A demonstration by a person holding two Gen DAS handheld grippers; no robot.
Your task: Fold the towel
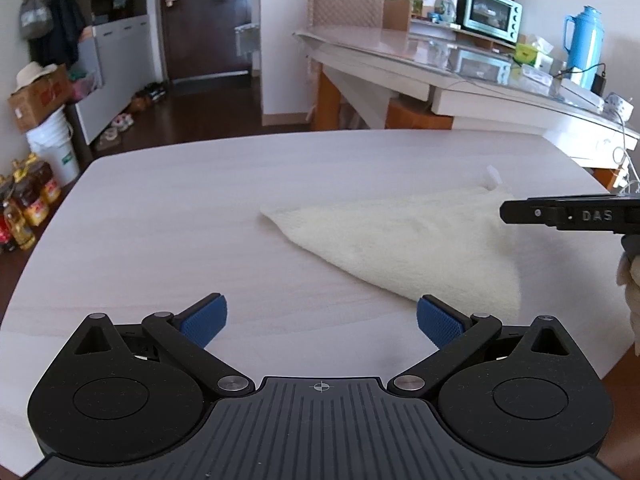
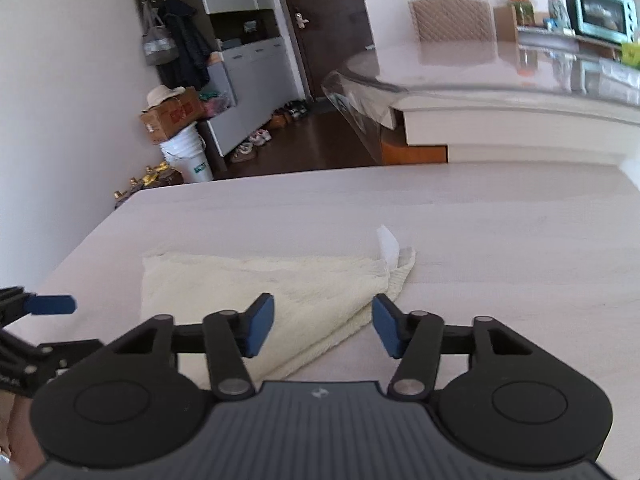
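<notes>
Towel flat between open tools

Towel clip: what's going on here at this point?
A person holds a two-finger gripper in each hand above a pale table. A cream towel lies on it, already folded into a triangle, its white tag sticking up at one corner. The left gripper and the right gripper are both open and hold nothing; the right one is over the towel's near edge.

Cream towel on pale wood-grain table — black grippers, blue textured pads.
</notes>
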